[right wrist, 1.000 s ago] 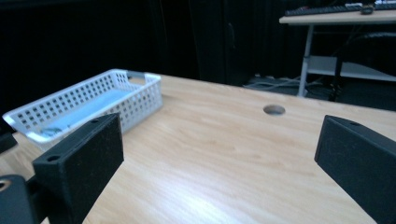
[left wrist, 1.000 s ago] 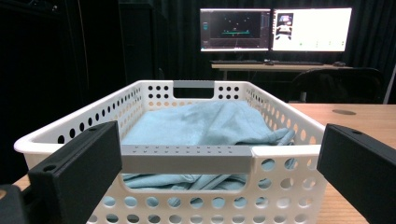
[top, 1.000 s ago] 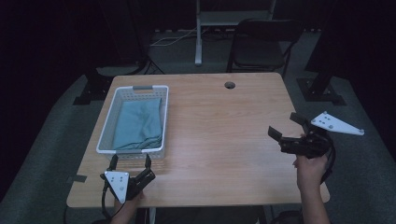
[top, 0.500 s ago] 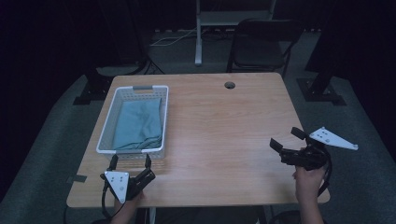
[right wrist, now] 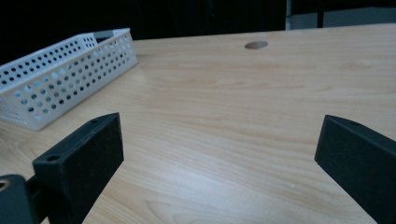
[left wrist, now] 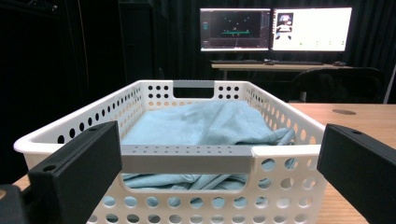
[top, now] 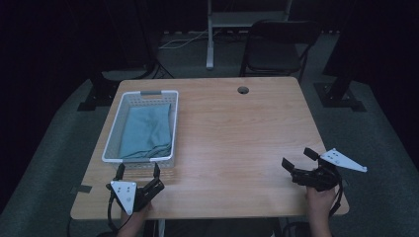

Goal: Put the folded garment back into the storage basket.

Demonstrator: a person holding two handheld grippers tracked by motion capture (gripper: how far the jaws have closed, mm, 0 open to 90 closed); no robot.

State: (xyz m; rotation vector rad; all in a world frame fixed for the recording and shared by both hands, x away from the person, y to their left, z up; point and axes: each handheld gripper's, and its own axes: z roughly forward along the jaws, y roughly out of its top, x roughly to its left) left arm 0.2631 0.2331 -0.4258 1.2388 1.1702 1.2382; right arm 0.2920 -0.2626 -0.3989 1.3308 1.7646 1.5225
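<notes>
Here the left gripper [top: 138, 171], jaws wide and empty, sits at the lower left of the high view, facing the basket [top: 111, 143] and the cloth [top: 147, 129] inside it. The right gripper [top: 299, 160], equally spread and empty, hovers lower right. Reaching in low could knock the basket's near rim and shove it.

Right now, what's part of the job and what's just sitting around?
In the job:
- basket, white, perforated
- cloth, light blue, lying in the basket
- left gripper, open, facing the basket's near end
- right gripper, open over bare table

Lying about:
- chair behind the table
- monitors
</notes>
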